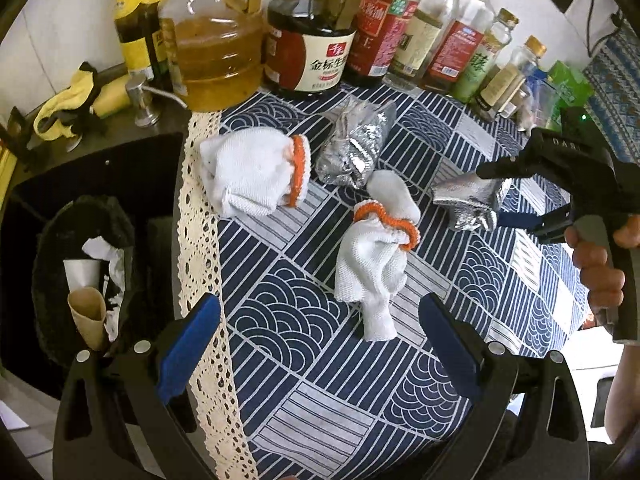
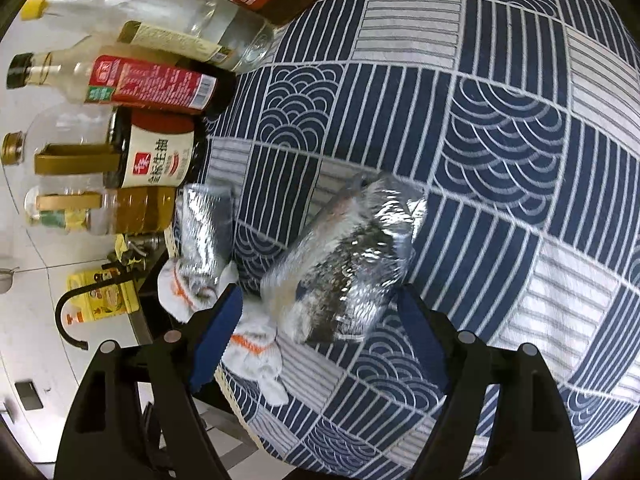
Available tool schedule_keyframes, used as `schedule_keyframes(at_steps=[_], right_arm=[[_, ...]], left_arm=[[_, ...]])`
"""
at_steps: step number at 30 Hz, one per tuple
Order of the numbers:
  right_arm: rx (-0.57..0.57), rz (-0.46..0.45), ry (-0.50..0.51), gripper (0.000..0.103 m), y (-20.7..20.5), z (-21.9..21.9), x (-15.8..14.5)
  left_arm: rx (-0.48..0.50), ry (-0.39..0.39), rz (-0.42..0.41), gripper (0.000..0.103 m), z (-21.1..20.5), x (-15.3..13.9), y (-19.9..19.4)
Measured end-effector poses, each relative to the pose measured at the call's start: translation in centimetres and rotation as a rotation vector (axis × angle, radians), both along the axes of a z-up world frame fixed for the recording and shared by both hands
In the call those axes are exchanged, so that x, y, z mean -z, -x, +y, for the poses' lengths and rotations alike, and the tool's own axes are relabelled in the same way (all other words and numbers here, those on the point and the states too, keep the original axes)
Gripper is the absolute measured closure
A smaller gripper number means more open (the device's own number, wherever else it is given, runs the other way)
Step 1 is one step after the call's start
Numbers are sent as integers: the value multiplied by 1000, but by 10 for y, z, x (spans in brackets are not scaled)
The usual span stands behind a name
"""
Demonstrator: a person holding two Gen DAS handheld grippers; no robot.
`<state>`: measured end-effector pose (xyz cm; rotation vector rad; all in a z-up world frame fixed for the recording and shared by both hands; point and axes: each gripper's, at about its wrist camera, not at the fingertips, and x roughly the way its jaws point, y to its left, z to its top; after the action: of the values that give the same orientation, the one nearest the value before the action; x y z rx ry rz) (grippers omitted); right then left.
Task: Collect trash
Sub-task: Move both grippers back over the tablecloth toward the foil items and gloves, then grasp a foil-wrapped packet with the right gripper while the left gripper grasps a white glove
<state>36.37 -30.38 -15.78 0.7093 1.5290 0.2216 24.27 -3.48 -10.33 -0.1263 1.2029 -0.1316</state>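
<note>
Kitchen counter, covered by a navy-and-grey patterned tablecloth (image 1: 304,320) with a cream lace edge (image 1: 200,240).

- Back row: oil jug (image 1: 216,60), soy sauce jug (image 1: 308,52), assorted condiment bottles (image 1: 452,40).
- White gloves with orange cuffs, two: one (image 1: 252,172) near the lace edge, one (image 1: 376,248) mid-cloth.
- Crumpled foil wrappers, two: one (image 1: 352,148) lying on the cloth between the gloves and the jugs; the other (image 1: 468,204) at the right of the cloth.
- Trash bin (image 1: 80,272): below the counter's left edge, black-lined, holding paper scraps and a paper cone.
- Left gripper (image 1: 320,344): jaws spread wide, holding nothing, above the cloth near the mid-cloth glove.
- Right gripper (image 2: 324,316): jaws either side of the right-hand wrapper (image 2: 344,268); whether they clamp it cannot be told.
</note>
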Motion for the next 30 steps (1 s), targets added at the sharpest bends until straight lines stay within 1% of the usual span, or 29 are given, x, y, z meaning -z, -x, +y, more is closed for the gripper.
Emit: schedule_keyframes(at_steps=[2,3,4,6,10,15,22,30], right_arm=[[3,11,5,31,-5,0,6],[4,25,-7,38,-7,0,10],[2,36,-18,41,-8,0,14],[1,42,-40,43,-10,0,19],[-14,9,-53,47,-11,0,18],[-24,-22,-86,49,-8,-5,13],[-21,-103,-112,49,1,-24,-12],[-1,-141,-130,49,14,-39,-29]], left_arm=[[-7,-4,11,7,-1,2,-1],[-10,-6,17,7,-2,3,-2],[-11,-7,22,7,-2,4,-2],[-7,-17,37,7,-6,8,-5],[20,-36,53,7,-15,12,-11],[45,-50,66,7,-25,17,-22],[98,-50,82,7,-41,23,-34],[153,-85,125,7,-55,45,-56]])
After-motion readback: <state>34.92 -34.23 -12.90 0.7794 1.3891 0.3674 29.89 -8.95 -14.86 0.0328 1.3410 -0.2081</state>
